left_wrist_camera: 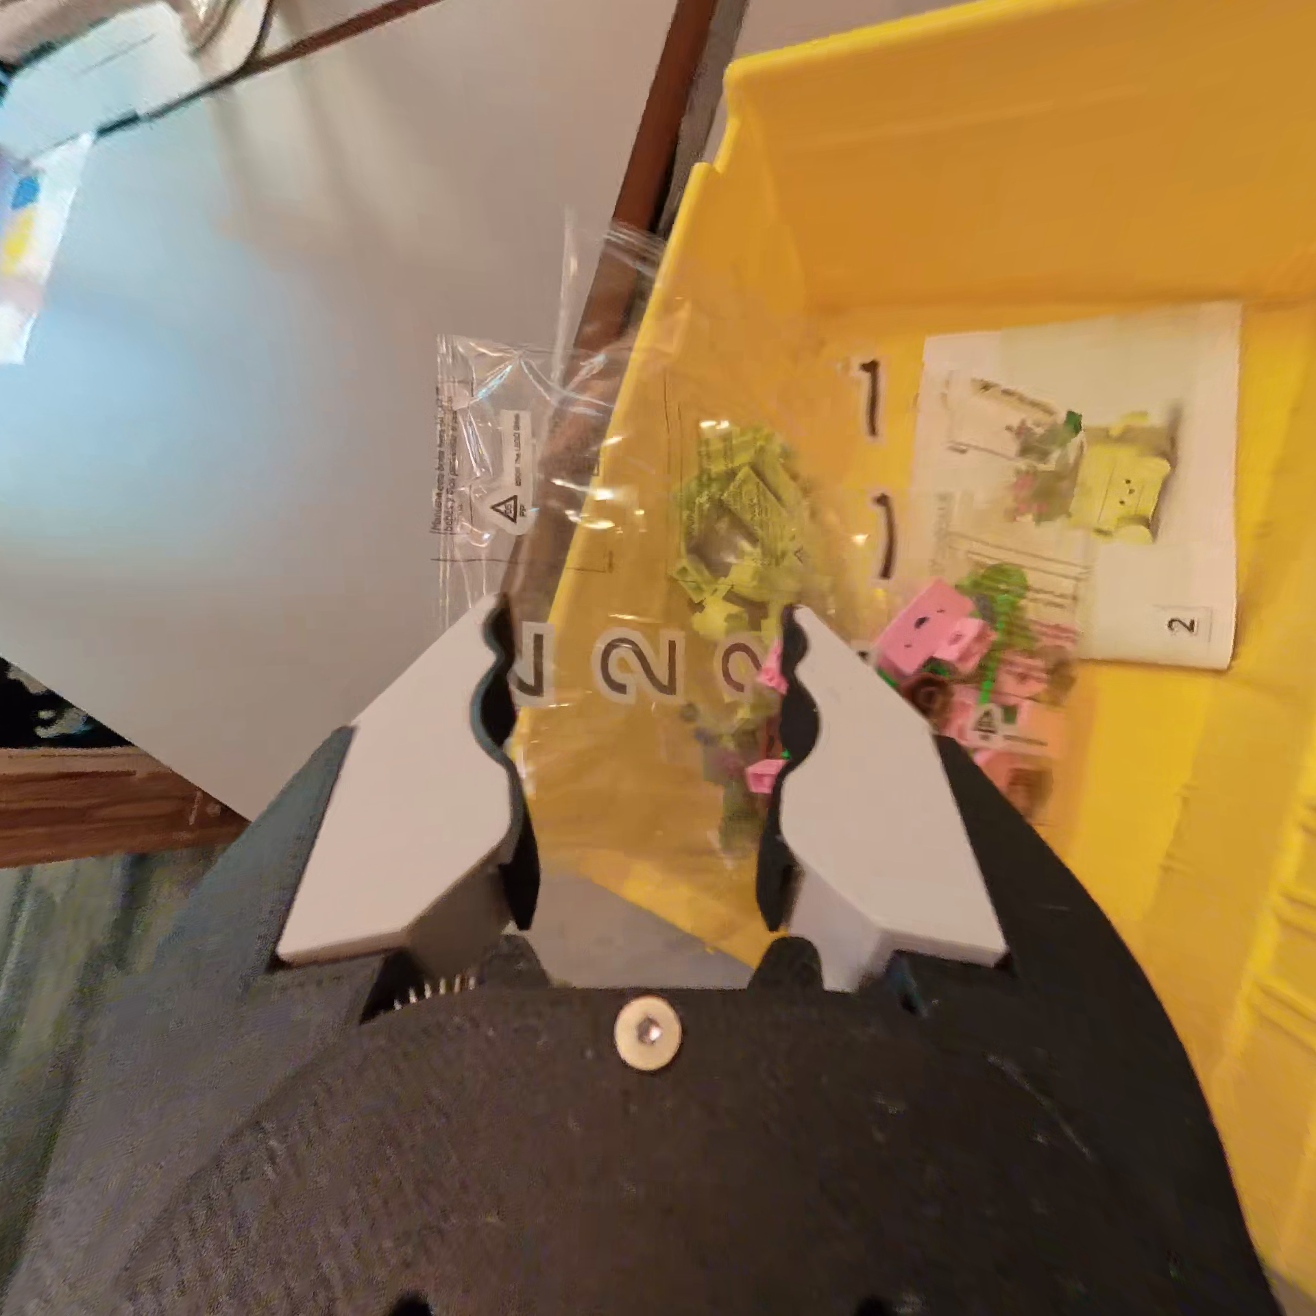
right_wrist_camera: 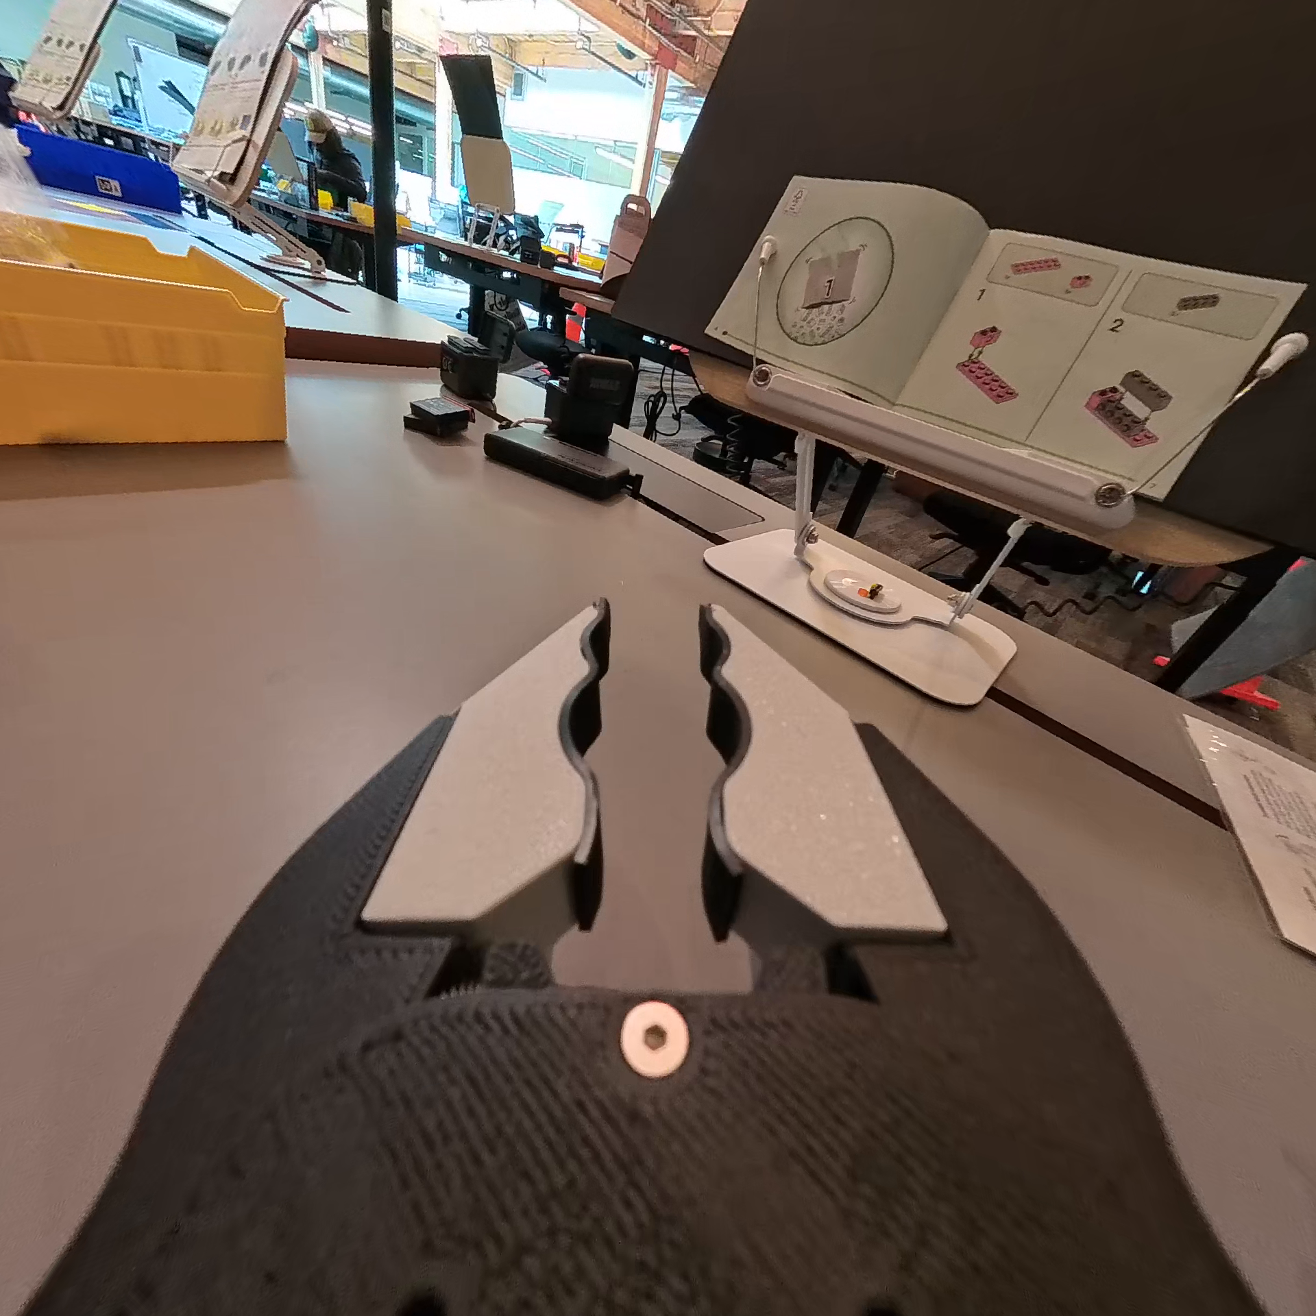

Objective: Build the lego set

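Grey desk (right_wrist_camera: pixel 285 641), task unstarted: left gripper (left_wrist_camera: pixel 644 619) gapes wide over bagged bricks (left_wrist_camera: pixel 719 513) in yellow bin (left_wrist_camera: pixel 997 178), presumably to fetch them; right gripper (right_wrist_camera: pixel 654 619), narrowly parted and empty, faces propped instruction booklet (right_wrist_camera: pixel 997 335).

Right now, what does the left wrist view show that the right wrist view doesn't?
Only the left wrist view looks into the bin: clear bags of lego pieces, a folded instruction booklet, and the left gripper, open above the bags. Only the right wrist view shows the open booklet on a white stand, black devices, and the right gripper, open and empty over the table. Both show the yellow bin.
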Available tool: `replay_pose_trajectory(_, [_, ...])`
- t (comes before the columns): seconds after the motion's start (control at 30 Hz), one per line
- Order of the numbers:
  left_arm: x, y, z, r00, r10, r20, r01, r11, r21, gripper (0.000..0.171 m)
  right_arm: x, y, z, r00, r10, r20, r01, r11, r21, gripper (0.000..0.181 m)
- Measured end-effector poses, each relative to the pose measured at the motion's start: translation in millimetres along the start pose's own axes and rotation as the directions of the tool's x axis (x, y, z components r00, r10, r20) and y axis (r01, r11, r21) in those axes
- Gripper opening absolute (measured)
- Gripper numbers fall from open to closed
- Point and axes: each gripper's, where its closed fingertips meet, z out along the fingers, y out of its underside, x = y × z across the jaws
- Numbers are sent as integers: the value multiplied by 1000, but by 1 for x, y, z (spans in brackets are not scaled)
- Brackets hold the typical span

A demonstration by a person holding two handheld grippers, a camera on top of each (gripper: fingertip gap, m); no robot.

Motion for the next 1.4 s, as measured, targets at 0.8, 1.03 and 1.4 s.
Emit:
replay_pose_trajectory(0.8, [102, -161, -246, 952, 307, 19, -239, 700, 673, 0, -11, -2, 0, 999, -27, 42, 27, 1000, 10, 28])
replay_pose_trajectory(1.03, [241, -169, -307, 833, 503, -232, -102, 551, 828, 0, -83, -43, -20, 900, 122, 418, -194, 972, 132, 86])
replay_pose_trajectory(1.4, [404, -130, -295, 444, 579, -684, 279, 636, 720, 0, -27, -34, -22, 820, 345, 457, -398, 917, 24, 32])
